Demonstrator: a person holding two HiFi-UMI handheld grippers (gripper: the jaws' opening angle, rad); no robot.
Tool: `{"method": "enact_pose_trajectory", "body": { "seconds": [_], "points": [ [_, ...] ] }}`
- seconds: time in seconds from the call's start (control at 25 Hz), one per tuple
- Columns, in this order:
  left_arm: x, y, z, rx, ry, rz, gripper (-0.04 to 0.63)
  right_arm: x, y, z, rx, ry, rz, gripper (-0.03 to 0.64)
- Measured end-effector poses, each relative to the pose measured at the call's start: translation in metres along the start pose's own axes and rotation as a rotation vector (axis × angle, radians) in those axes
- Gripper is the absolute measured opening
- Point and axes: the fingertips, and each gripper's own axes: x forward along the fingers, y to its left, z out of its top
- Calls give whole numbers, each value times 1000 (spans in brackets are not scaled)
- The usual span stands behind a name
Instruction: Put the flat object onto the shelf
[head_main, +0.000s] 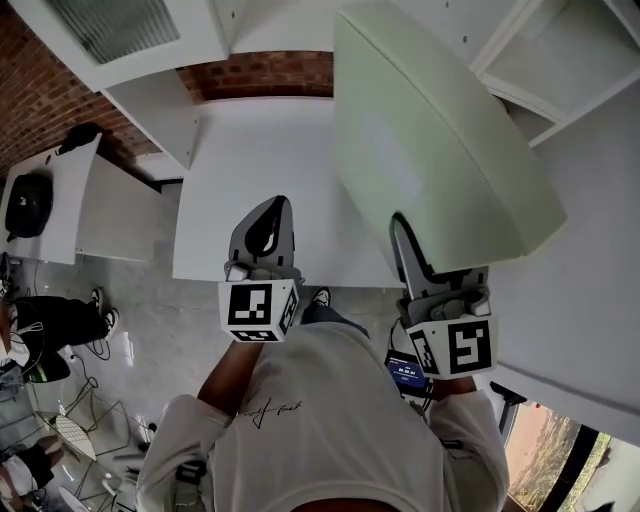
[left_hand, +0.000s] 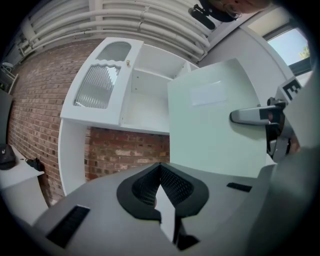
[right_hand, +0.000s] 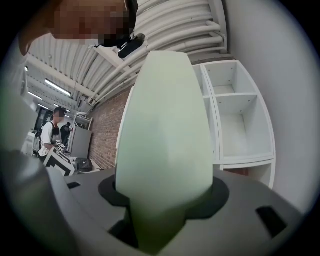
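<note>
Head view: right gripper (head_main: 410, 243) clamps flat panel (head_main: 440, 150) by its edge (left gripper (head_main: 267, 216) closed)

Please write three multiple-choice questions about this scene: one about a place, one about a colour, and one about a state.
1. Where is the flat object?
A. lying on the floor
B. in the right gripper
C. in the left gripper

2. What colour is the flat object?
A. pale green
B. red
C. black

3. How is the left gripper?
A. jaws wide apart
B. shut on the flat object
C. jaws together, with nothing between them

Answers:
1 B: the right gripper view shows the object rising from between that gripper's jaws.
2 A: its broad face is pale green in all three views.
3 C: in the left gripper view the jaw tips meet and hold nothing.
</note>
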Motion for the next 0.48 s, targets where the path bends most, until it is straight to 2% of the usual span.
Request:
{"method": "enact_pose_trajectory", "body": {
  "seconds": [0.2,0.48],
  "points": [
    [9,2,2,-20,-2,-53,15,9,-3,34,-82,-43,-20,272],
    [16,5,12,-14,-18,-104,15,17,-2,80,-308,-82,-66,272]
  ]
}}
